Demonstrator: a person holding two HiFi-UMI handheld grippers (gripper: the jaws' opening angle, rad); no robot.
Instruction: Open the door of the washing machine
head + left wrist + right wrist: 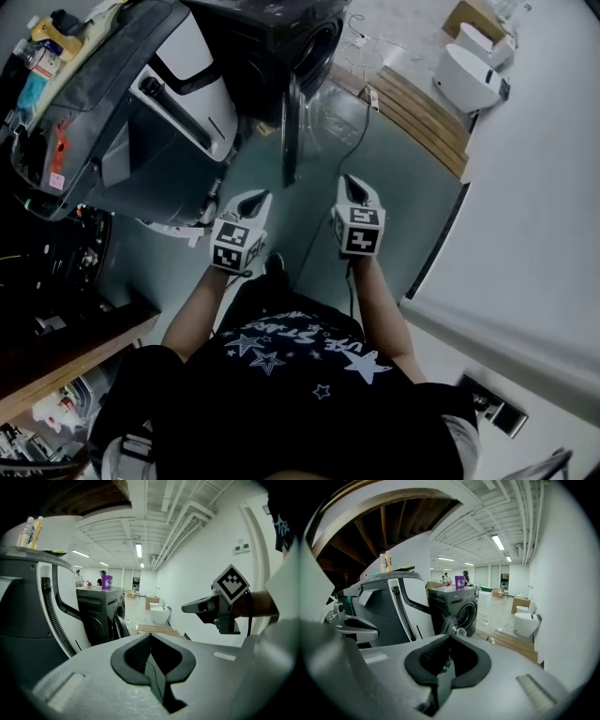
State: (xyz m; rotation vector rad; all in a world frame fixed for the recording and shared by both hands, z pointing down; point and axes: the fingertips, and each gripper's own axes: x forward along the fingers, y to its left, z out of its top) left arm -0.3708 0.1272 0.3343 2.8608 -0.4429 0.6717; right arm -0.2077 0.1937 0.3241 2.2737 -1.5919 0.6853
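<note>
Hanging open at twelve o'clock, the door (pixel 292 131) of the washing machine (pixel 281 47) sits well apart from the left gripper (pixel 255 199) and right gripper (pixel 352 183), both jaws pressed together, empty; a forward step could bump it shut

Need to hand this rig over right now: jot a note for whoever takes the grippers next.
Left gripper: jaws together, holding nothing.
Right gripper: jaws together, holding nothing.
Both are held in front of the person, apart from the machine.
Washing machine: ahead on the floor; its door stands swung out from the front.
Done: door open.
Left: nothing that shows.
</note>
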